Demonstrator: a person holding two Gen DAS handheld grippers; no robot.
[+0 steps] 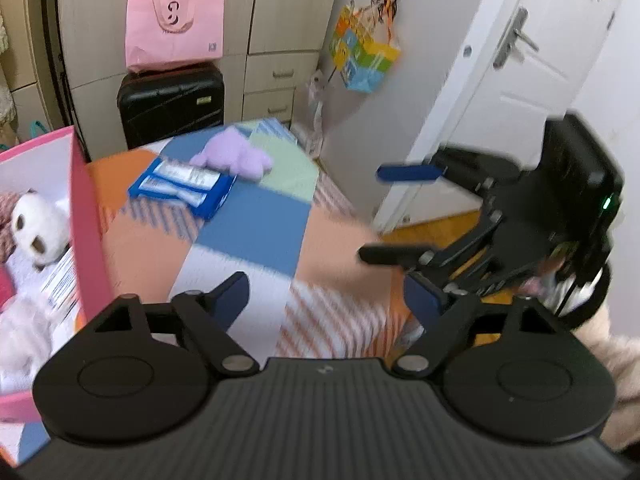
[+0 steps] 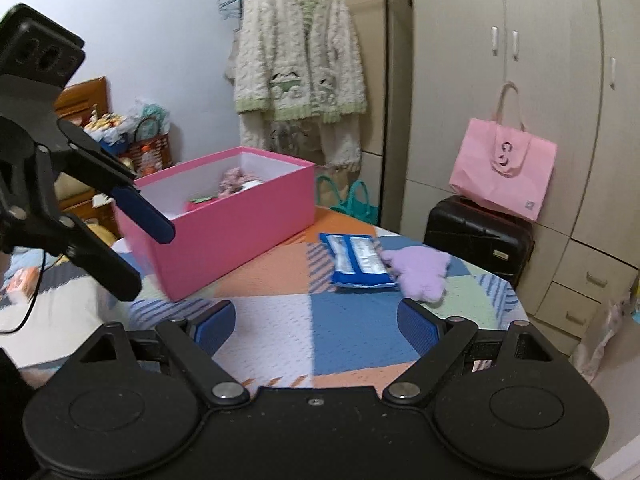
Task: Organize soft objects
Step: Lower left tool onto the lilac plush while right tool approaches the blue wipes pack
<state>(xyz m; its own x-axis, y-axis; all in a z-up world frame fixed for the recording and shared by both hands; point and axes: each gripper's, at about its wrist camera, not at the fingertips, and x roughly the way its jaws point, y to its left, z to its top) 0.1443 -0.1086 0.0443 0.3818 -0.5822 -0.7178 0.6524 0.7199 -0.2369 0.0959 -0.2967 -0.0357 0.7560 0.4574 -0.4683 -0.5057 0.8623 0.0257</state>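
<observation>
A purple plush (image 1: 234,156) (image 2: 422,272) lies at the far end of the patchwork cloth, touching a blue tissue pack (image 1: 184,184) (image 2: 356,260). A pink box (image 2: 224,220) (image 1: 86,224) holds a white plush (image 1: 38,228) and other soft things. My left gripper (image 1: 328,300) is open and empty above the cloth beside the box; it also shows in the right wrist view (image 2: 148,256). My right gripper (image 2: 316,328) is open and empty, short of the pack; it also shows in the left wrist view (image 1: 384,216).
A black suitcase (image 1: 170,104) (image 2: 478,236) with a pink bag (image 1: 174,26) (image 2: 504,168) on it stands behind the table by the wardrobe. A white door (image 1: 500,80) is at the right. A fluffy cardigan (image 2: 300,52) hangs on the wall.
</observation>
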